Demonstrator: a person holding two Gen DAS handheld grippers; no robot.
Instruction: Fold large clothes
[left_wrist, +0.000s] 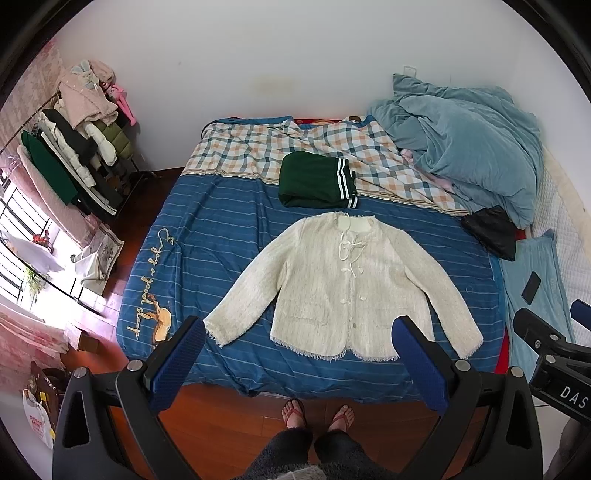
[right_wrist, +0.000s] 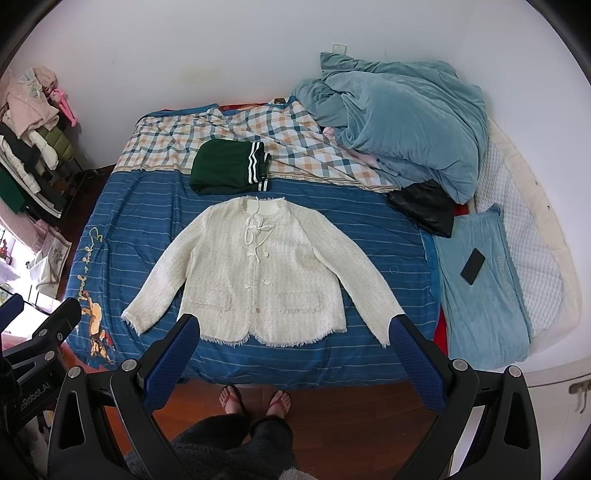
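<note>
One cream jacket (left_wrist: 347, 291) lies spread face up on the bed (left_wrist: 221, 236), sleeves angled out to either side, front tied shut, hem toward the bed's near edge; no fold has been made in it yet, so by my reading all of its folding is still ahead. Its cloth looks like nubby tweed, with fringed edges at cuffs and hem, two patch pockets and corded ties down the front. Just beyond its collar sits a folded green garment (left_wrist: 317, 181) with white stripes, seemingly already done. Both the left gripper (left_wrist: 299, 332) and the right gripper (right_wrist: 295, 328) hover above the near edge, jaws wide apart, holding nothing. Beneath is a blue striped sheet; further back a checked cover and a rumpled plush blue quilt (left_wrist: 469, 147).
</note>
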